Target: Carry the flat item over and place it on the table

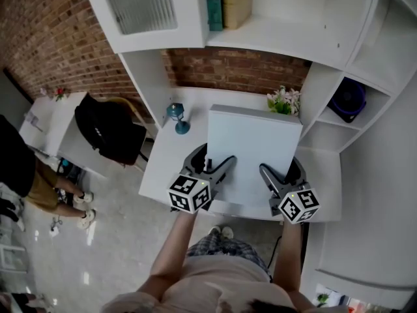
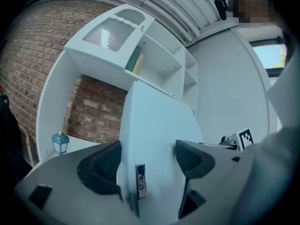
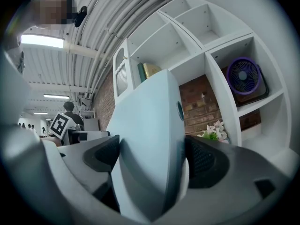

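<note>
The flat item is a white rectangular panel (image 1: 254,149), held over the white desk (image 1: 163,168) inside the shelf unit. My left gripper (image 1: 214,163) is shut on its near left edge and my right gripper (image 1: 285,173) on its near right edge. In the left gripper view the panel (image 2: 157,125) rises between the dark pads (image 2: 101,165) of that gripper (image 2: 147,165), and it carries a small metal tag (image 2: 140,181). In the right gripper view the panel (image 3: 150,121) fills the gap of the gripper (image 3: 152,158). Whether its far edge touches the desk is hidden.
A small blue lantern (image 1: 177,116) stands on the desk at the back left and a flower bunch (image 1: 284,100) at the back right. A purple fan (image 1: 348,100) sits in a right cubby, with books (image 1: 228,2) above. A black bag (image 1: 107,132) and a seated person (image 1: 39,181) are at left.
</note>
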